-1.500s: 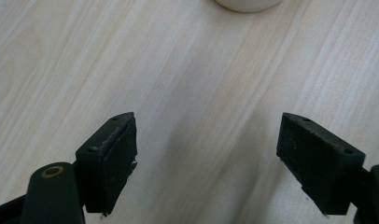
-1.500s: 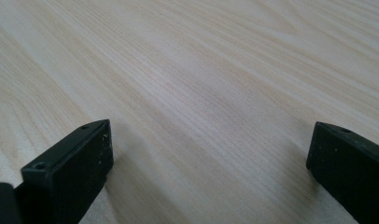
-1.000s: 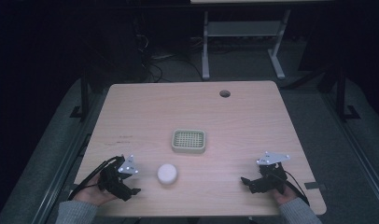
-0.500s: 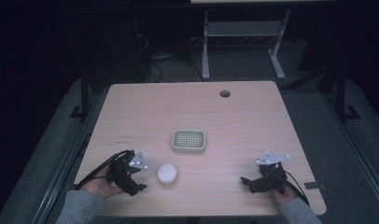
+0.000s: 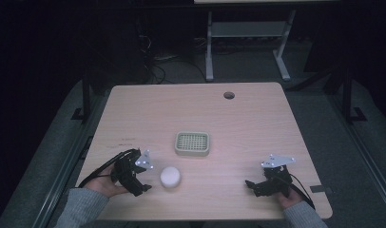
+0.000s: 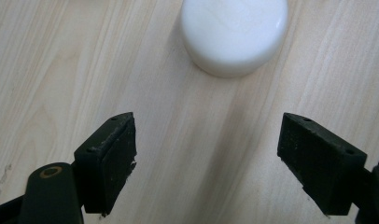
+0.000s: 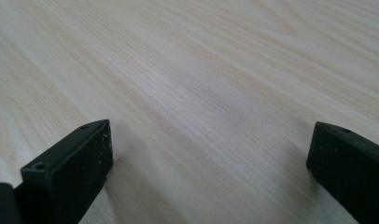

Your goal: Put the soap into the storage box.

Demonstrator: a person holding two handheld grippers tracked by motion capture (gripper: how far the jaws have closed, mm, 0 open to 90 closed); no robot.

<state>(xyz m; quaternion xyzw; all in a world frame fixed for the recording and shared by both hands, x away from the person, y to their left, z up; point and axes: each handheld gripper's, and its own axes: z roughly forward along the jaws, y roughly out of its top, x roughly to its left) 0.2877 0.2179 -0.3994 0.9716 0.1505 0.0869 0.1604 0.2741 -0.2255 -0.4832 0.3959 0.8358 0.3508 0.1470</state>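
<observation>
This looks like a lab or test room set up for recording rather than a home. A bare light-wood table (image 5: 257, 123) with a round cable hole (image 5: 229, 95) stands on grey carpet (image 5: 333, 123), lit from above while the rest of the room sits in darkness. Behind it stands a white metal frame with a low shelf (image 5: 248, 29), and loose black cables (image 5: 155, 66) lie tangled on the floor beside dark equipment stands
</observation>
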